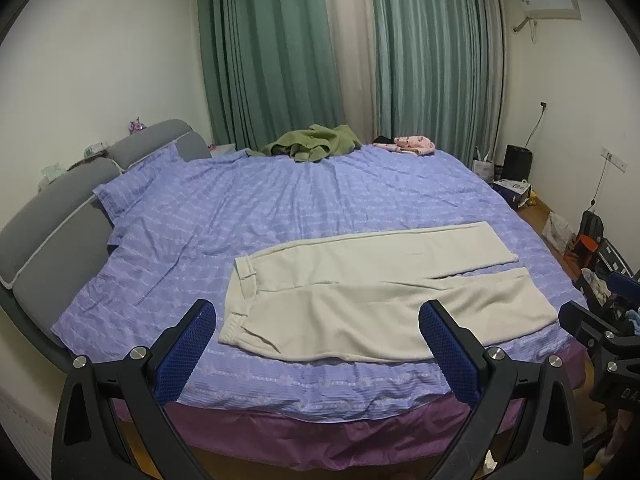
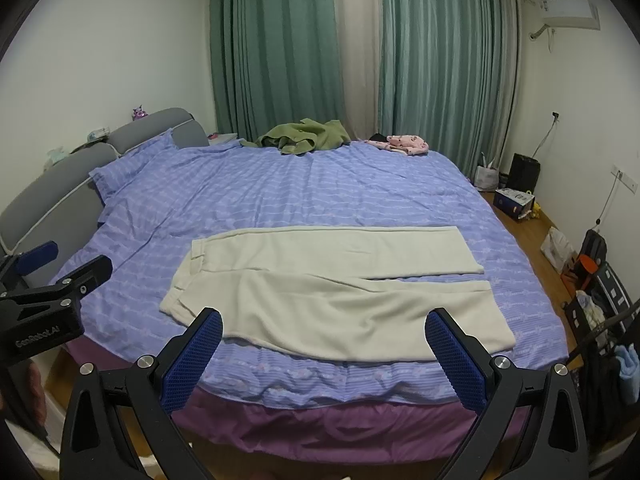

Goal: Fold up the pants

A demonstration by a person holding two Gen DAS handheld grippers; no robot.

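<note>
A wide bed (image 1: 320,200) fills most of the room, covered by a lavender patterned sheet (image 2: 320,184) with shallow creases, over a purple skirt (image 2: 340,424) along the near edge. The cream pants (image 1: 360,296) lie flat and unfolded on the near part of the sheet, waistband toward the headboard side, both legs running to the right with a narrow gap between them near the cuffs. The left gripper (image 1: 318,332) hangs above the near bed edge with its blue-padded jaws spread wide and nothing between them; it touches no cloth. The right gripper (image 2: 324,340) hangs likewise, jaws wide apart and empty, in front of the nearer pant leg. A grey padded headboard (image 1: 52,216) stands along the left side, with a matching pillow (image 1: 132,184) against it. At the far edge rest a crumpled green garment (image 2: 304,138) and, well apart to its right, a pink patterned item (image 2: 404,143). Green curtains (image 1: 272,52) with a pale panel between them cover the far wall. A white air conditioner (image 1: 552,6) is mounted high on the right. Wood flooring (image 2: 520,220) to the right holds boxes, bags and a dark appliance (image 2: 525,174); finer detail there cannot be made out.
</note>
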